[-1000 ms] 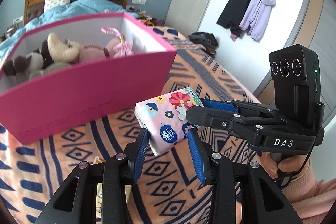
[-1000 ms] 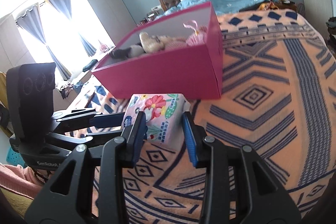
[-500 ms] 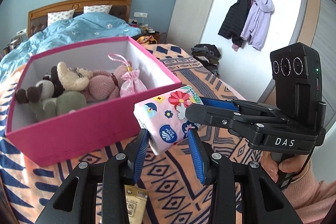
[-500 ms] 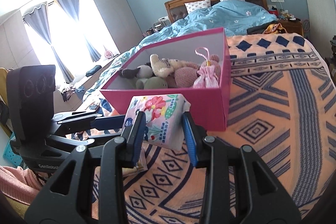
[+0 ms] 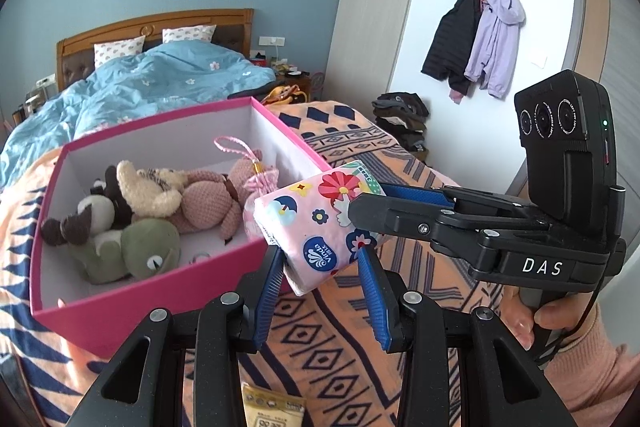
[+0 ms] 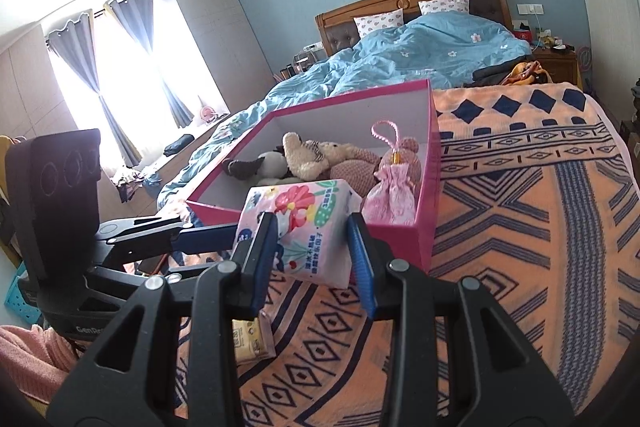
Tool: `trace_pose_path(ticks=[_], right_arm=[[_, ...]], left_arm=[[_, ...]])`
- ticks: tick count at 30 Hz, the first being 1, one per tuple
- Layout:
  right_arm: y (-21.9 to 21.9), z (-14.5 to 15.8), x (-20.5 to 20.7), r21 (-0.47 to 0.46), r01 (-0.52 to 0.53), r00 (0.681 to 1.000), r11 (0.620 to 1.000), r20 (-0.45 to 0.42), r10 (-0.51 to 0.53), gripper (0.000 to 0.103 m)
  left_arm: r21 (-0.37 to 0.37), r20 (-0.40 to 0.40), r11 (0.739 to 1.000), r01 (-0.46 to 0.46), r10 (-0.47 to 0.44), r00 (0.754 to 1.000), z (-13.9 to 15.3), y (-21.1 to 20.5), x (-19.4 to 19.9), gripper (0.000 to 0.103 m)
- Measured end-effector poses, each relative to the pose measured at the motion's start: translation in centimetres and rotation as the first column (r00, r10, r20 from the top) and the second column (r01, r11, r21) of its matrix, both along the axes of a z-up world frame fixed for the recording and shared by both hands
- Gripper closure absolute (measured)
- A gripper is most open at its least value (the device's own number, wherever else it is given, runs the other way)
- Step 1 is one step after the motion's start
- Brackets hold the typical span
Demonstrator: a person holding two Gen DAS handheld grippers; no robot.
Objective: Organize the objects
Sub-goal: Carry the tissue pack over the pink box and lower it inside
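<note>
both tools clench one floral tissue pack (image 5: 316, 227), held off the patterned blanket (image 6: 540, 227). the left gripper (image 5: 324, 291) pinches its lower end between blue pads; the right gripper (image 5: 372, 203) comes in from 3 o'clock and grips the upper right end. in the right wrist view the right gripper (image 6: 312, 259) has the pack (image 6: 316, 227) squeezed between its pads, with the left tool reaching in from 9 o'clock.

the pack hangs just at the near right corner of the pink box (image 5: 168, 295), overlapping its near rim in both views. inside, plush toys (image 5: 136, 211) fill the left and middle, and a pink drawstring pouch (image 6: 394, 195) sits against the right wall; bare white floor shows along the near wall.

a yellow packet (image 6: 250, 341) lies on the blanket at 6 o'clock below the grippers. toward 3 o'clock the blanket is open up to the bed's edge.
</note>
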State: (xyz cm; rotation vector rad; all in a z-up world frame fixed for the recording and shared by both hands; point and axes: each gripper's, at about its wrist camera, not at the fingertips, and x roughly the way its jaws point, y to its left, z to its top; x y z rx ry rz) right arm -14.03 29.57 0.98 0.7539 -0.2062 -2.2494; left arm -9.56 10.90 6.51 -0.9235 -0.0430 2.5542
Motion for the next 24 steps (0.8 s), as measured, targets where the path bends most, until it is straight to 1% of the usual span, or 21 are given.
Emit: trace_pose_path(ticks=[7,13,19,24], right_arm=[[0.1,0.6,-1.6,-0.016,0.008,1.000,1.000,-0.001,-0.008,0.064],[-0.2,0.8,-2.8,-0.012,0.014,1.000,1.000,-0.003,-0.014,0.064],[-0.5,0.8,-4.0,-0.009,0.019,1.000,1.000,0.003,-0.019,0.064],[-0.7,0.2,-5.0,0.001,0.024,1.000,1.000,0.019,-0.024,0.064]], left_arm=[[-0.009,-0.014,1.000,-0.007,0.007,1.000,0.8,-0.1,-1.6,0.064],[-0.018,-0.025,1.000,-0.017,0.017,1.000,1.3,-0.1,-2.5,0.064],[-0.024,-0.026,0.999,-0.028,0.027,0.999,1.3,-0.2,-3.5,0.064],[-0.022,-0.007,0.999,-0.039,0.039,0.999,0.8,-0.5,-4.6,0.064]])
